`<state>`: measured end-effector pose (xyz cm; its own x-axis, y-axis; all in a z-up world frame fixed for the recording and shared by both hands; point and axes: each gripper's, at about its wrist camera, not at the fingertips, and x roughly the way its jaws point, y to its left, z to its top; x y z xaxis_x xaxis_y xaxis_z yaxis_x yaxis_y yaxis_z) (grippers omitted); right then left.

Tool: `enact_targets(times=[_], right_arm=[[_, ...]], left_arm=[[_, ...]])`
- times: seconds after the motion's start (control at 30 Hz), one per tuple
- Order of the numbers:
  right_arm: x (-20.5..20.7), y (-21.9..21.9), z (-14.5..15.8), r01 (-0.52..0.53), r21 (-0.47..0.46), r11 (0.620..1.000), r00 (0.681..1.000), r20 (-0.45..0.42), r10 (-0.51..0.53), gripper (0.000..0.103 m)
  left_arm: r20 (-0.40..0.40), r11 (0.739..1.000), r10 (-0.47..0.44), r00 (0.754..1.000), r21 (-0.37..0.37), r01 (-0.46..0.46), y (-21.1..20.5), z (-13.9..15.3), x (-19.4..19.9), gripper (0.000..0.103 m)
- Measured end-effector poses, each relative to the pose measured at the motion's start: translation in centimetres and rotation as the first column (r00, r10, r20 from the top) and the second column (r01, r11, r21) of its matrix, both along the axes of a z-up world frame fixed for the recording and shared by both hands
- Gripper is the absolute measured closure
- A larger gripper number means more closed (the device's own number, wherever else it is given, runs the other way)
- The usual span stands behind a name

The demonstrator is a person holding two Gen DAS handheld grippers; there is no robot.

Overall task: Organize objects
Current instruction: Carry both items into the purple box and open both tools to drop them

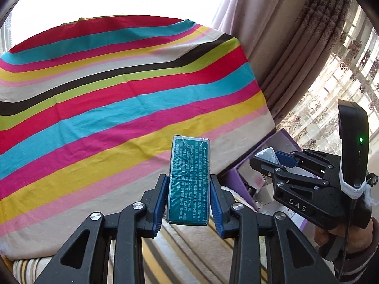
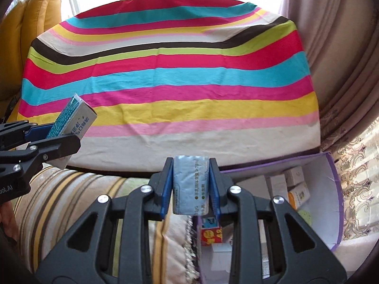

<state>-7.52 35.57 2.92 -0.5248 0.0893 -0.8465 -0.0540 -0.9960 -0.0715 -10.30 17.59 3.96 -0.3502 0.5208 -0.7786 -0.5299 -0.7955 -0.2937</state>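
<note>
A: Two claws, two loads. Your left claw (image 1: 188,189) is clamped on the teal box (image 1: 188,179), gripped near its lower end so most of it stands clear above the pads. Your right claw (image 2: 190,187) is closed on the pale blue packet (image 2: 190,184).

B: Where are they relative to the table?

A: Both hang just off the near edge of the striped cloth (image 2: 165,80) covering the table, over the striped cushion (image 2: 71,194).

B: Risks?

A: You hold the teal box low; a quick swing could pivot it in the pads and drop it onto the cushion. The packet looks soft, so it may squeeze out of your grip. The claws are also near each other and could collide.

B: Containers?

A: One: the purple-edged box (image 2: 331,189) at your right, open, holding several small white cartons (image 2: 293,175), a yellow-and-white carton (image 2: 299,194) and a red-and-yellow pack (image 2: 211,235).
</note>
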Motion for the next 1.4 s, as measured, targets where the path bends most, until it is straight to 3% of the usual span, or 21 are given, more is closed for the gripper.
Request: enact_targets(times=[0.2,0.5,0.77,0.87,0.93,1.0,1.13,1.3,1.4], right_arm=[[4.1,4.9,0.6,0.109,0.021,0.994,0.994,-0.002,-0.109,0.071],[10.3,11.2,0.4,0.244,0.057,0.968,0.970,0.007,-0.245,0.071],[13.5,14.5,-1.1,0.302,0.066,0.951,0.952,0.031,-0.304,0.071],[14.1,15.2,-1.3,0.315,0.040,0.948,0.948,0.028,-0.316,0.071],[14.3,15.4,-1.4,0.322,0.032,0.946,0.946,0.028,-0.323,0.069],[14.4,15.4,-1.6,0.322,0.022,0.947,0.946,0.035,-0.322,0.063],[14.8,14.9,-1.5,0.314,0.011,0.949,0.949,0.032,-0.314,0.046],[15.8,13.7,-0.8,0.300,0.025,0.954,0.954,0.018,-0.300,0.036],[16.6,13.4,-0.4,0.295,0.028,0.955,0.955,0.015,-0.296,0.035]], left_arm=[[0.009,0.996,-0.088,0.996,0.025,0.088,4.6,0.2,3.0,0.068],[0.040,0.974,-0.225,0.974,-0.001,0.225,11.2,-0.6,7.4,0.067],[0.055,0.952,-0.303,0.952,-0.028,0.304,15.5,-1.4,10.4,0.067],[0.069,0.951,-0.305,0.950,-0.036,0.308,16.2,-1.7,10.7,0.064],[0.087,0.954,-0.296,0.951,-0.031,0.299,16.3,-1.8,10.7,0.051],[0.097,0.959,-0.280,0.955,-0.025,0.284,16.1,-1.9,10.7,0.033],[0.121,0.969,-0.237,0.964,-0.036,0.243,15.3,-2.2,11.0,0.026],[0.160,0.990,-0.120,0.980,-0.057,0.131,12.7,-2.9,11.6,0.020],[0.158,0.994,-0.100,0.982,-0.020,0.105,11.8,-3.2,11.9,0.020]])
